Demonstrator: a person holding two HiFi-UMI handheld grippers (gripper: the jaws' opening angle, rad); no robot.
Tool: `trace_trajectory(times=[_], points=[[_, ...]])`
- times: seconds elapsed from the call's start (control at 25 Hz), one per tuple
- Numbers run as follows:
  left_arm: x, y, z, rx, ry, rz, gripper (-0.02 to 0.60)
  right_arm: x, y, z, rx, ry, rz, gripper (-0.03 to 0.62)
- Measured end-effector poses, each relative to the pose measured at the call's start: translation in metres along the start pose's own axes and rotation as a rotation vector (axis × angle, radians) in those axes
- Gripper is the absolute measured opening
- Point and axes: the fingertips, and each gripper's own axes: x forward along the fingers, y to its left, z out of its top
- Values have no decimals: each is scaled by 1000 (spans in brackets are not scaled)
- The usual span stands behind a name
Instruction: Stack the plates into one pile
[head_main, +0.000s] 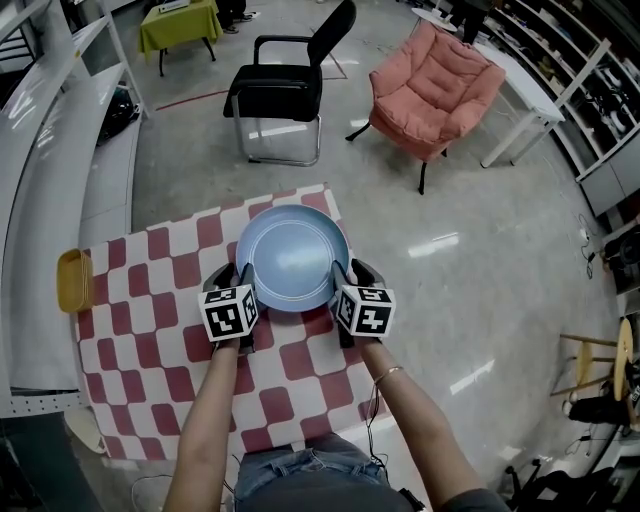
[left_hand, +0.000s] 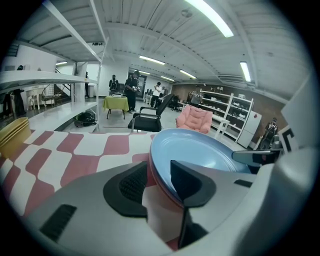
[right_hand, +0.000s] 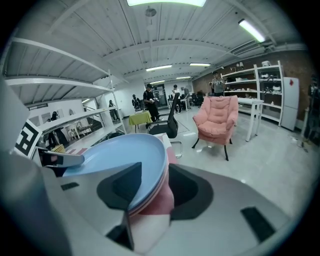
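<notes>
Blue plate (head_main: 293, 257): lies flat, hollow side up, seated on a pink plate (left_hand: 152, 167) whose rim shows just under it in both gripper views. Pile sits on the checked cloth (head_main: 150, 330), directly ahead of and between the two grippers.

Axis: plates are round, so no long axis to line up with. What matters is the rim line, and it runs through both jaw gaps.

Left gripper (head_main: 238, 280): at the pile's left rim, pointing forward and down. Jaws stand wide and straddle the rim, one over the blue hollow and one outside the edge. No pad reads as pressing.

Right gripper (head_main: 345, 275): mirror position at the right rim. Jaws about as wide, rim between them, and I see no clamp here either.

Judgement: both hands are equally near, and the pile looks set down. The next move turns on backing each gripper off toward the person along its own pointing line, so no jaw drags a rim.

Yellow dish (head_main: 72, 280): well out to the left gripper's outer side, at the cloth's edge. If it counts as a plate, the left hand is nearer.
</notes>
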Motion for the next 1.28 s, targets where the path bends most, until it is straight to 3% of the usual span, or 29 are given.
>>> trace_trajectory(times=[0.28, 0.76, 1.28], points=[[-17, 0, 2, 9, -20, -6, 144, -10, 8, 3, -21, -11, 17, 173], [-62, 2, 3, 14, -99, 7, 57, -44, 37, 6, -76, -64, 74, 170], [-108, -18, 7, 30, -181, -22, 23, -105, 57, 25, -113, -203, 156, 15]])
